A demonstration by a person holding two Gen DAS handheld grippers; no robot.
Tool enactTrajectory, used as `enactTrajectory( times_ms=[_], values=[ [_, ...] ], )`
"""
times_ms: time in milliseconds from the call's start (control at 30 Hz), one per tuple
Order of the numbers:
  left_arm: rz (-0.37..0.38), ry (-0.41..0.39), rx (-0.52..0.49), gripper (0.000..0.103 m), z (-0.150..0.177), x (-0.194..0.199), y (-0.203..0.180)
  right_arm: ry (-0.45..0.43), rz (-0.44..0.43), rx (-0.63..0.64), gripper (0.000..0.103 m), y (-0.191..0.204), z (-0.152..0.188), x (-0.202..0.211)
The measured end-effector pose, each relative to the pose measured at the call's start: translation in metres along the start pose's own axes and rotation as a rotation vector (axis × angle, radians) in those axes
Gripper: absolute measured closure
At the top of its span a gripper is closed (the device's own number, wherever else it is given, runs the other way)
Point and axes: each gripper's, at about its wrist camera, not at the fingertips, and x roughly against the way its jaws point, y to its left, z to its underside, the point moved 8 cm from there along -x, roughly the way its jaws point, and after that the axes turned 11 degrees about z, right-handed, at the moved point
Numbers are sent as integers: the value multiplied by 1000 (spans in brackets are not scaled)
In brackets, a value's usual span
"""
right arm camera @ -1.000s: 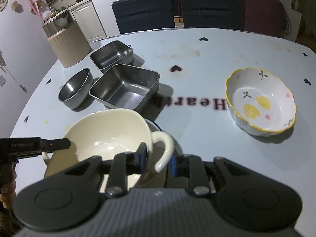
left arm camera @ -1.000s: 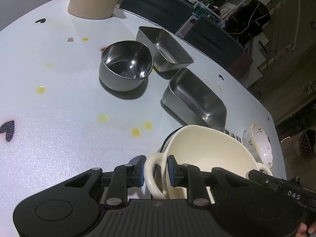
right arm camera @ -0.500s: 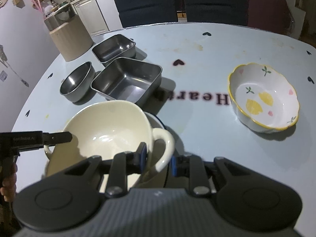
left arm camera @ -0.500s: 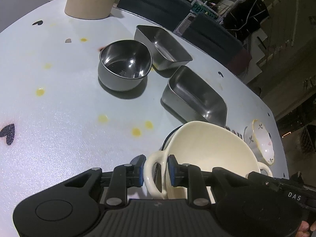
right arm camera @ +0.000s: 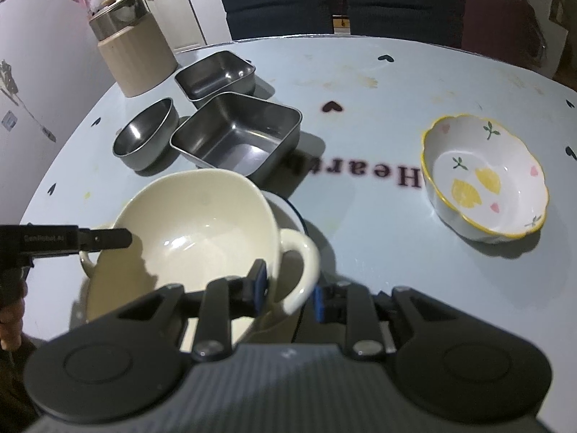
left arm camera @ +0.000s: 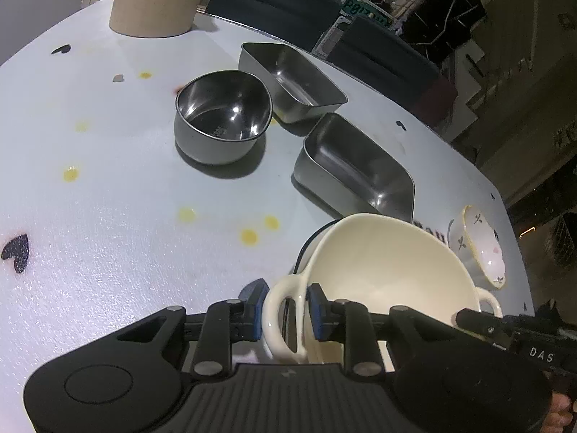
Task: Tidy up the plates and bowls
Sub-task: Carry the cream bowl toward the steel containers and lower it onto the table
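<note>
A cream bowl (left arm camera: 389, 270) (right arm camera: 202, 223) with a loop handle on each side sits tilted over a blue-rimmed plate (right arm camera: 290, 211) (left arm camera: 306, 249), mostly hidden beneath it. My left gripper (left arm camera: 287, 306) is shut on the bowl's near handle in the left wrist view. My right gripper (right arm camera: 290, 288) is shut on the opposite handle. Whether the bowl rests on the plate or hangs just above it, I cannot tell. A white floral bowl (right arm camera: 483, 180) (left arm camera: 479, 249) with a yellow rim stands apart to the right.
A round steel bowl (left arm camera: 223, 115) (right arm camera: 144, 137) and two square steel containers (left arm camera: 292, 79) (left arm camera: 357, 169) stand together beyond the cream bowl. A beige cylinder (left arm camera: 155, 0) stands at the table's far corner. Dark chairs (right arm camera: 281, 3) line the far edge.
Both grippers stay on the bowl's handles in the same place. Only the views tilt slightly.
</note>
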Motion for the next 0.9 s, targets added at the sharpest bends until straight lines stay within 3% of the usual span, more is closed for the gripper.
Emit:
enactTrajectory(
  times_ms=[900],
  values=[
    [1, 11, -45, 75, 1, 1, -6, 2, 65, 71, 64, 1, 4, -3]
  ],
)
